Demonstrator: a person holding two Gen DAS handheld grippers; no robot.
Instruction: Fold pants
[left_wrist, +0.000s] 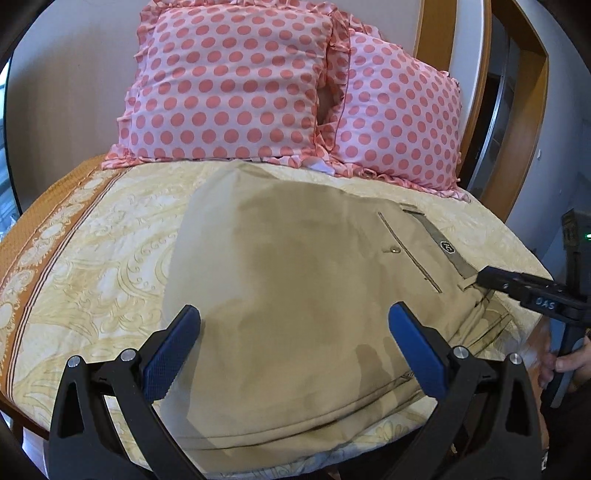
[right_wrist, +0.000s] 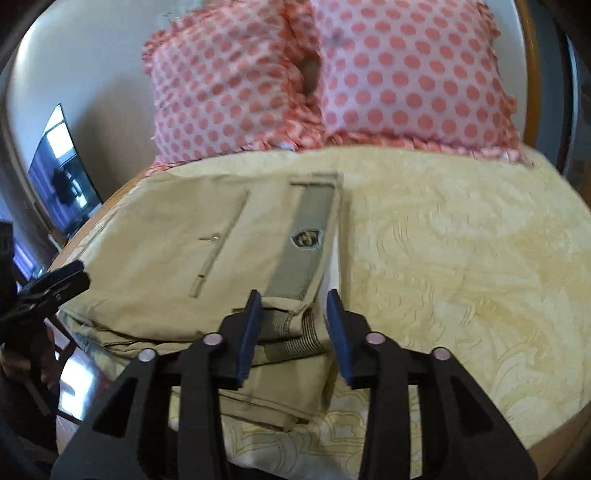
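Observation:
Khaki pants (left_wrist: 295, 280) lie folded in a flat stack on the bed, with a back pocket and a grey waistband label facing up; they also show in the right wrist view (right_wrist: 177, 251). My left gripper (left_wrist: 293, 317) is open wide, blue pads either side of the pants' near part, holding nothing. My right gripper (right_wrist: 293, 304) is open, its pads straddling the waistband corner of the stack without pinching it. The right gripper's tip also shows in the left wrist view (left_wrist: 491, 277) at the waistband edge. The left gripper shows in the right wrist view (right_wrist: 62, 282) at the stack's left edge.
A yellow patterned bedspread (right_wrist: 461, 258) covers the bed. Two pink polka-dot pillows (left_wrist: 229, 85) (left_wrist: 399, 122) lean against the headboard beyond the pants. A wooden bed frame (left_wrist: 476, 81) stands to the right. A dark screen (right_wrist: 62, 184) stands by the wall at left.

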